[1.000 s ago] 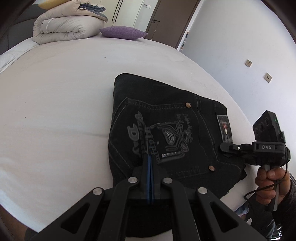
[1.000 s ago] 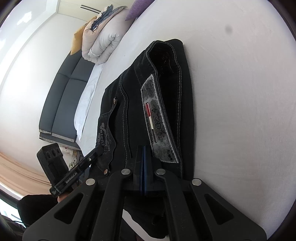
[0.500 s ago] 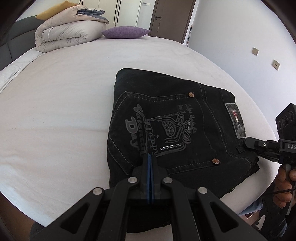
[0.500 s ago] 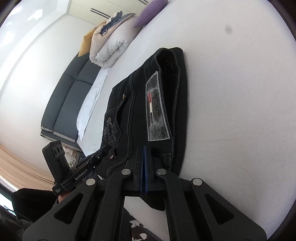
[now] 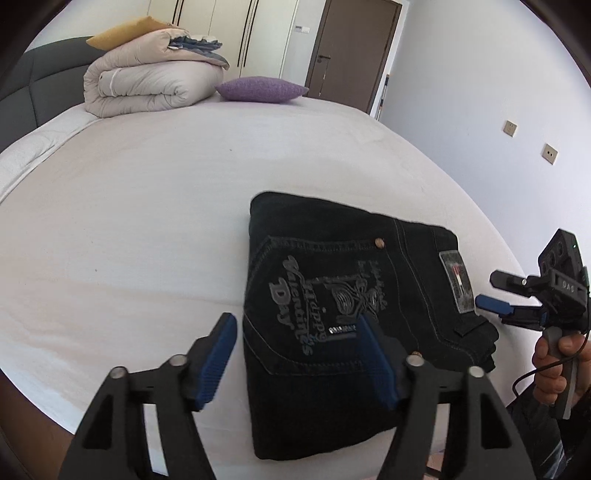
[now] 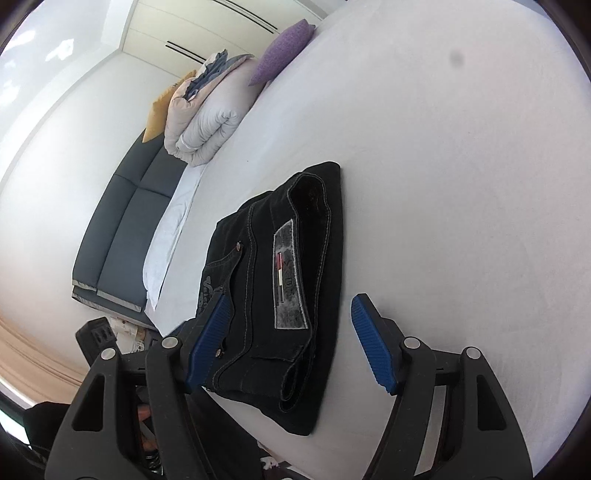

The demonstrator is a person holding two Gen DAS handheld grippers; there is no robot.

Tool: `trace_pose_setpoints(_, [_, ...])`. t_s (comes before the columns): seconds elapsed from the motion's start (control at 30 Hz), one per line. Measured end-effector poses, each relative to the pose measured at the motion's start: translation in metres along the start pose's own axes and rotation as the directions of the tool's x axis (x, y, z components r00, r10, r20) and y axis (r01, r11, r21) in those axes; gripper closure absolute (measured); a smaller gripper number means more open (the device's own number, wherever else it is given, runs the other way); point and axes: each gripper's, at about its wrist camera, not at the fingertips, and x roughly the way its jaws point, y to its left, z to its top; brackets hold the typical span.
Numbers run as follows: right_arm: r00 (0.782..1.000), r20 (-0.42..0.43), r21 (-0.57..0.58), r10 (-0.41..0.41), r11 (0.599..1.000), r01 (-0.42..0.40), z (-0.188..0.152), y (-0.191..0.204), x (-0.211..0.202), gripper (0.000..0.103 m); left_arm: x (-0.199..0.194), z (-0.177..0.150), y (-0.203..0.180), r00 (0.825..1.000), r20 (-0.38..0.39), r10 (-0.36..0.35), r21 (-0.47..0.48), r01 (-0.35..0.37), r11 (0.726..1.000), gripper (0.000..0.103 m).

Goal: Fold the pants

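Folded black pants [image 5: 347, 314] lie at the near edge of the bed [image 5: 147, 221]. Left gripper [image 5: 295, 354] and right gripper [image 6: 291, 339] hover over them, jaws opening, gripping nothing; a clean release means lifting clear without snagging the fabric.

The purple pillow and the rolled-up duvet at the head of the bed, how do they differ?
The purple pillow is small and flat; the duvet is far bulkier and rolled into thick layers. The pillow is purple; the duvet is beige. The pillow has nothing on it, while the duvet has blue-grey cloth on top and a yellow cushion behind it. Both rest on the white bed, side by side, well away from the folded black pants.
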Motion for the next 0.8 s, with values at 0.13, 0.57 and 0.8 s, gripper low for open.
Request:
trace_pose_setpoints(0.13, [0.998,-0.055,0.029,-0.037,0.999,0.038,0.006,0.000,0.023,0.035,0.020,0.020,0.020,0.999,-0.037,-0.002,-0.014,0.001,1.000,0.030])
trace_pose_setpoints(0.57, [0.984,-0.166,0.020,-0.071,0.997,0.075,0.022,0.003,0.080,0.079,0.109,0.044,0.024,0.948,-0.282,-0.147,-0.066,0.134,0.989,0.051])
trace_pose_setpoints(0.8, [0.991,-0.098,-0.126,-0.094,0.989,0.081,0.027,0.037,0.061,0.086,0.085,0.057,0.007,0.963,-0.227,-0.146,-0.047,0.139,0.989,0.079])
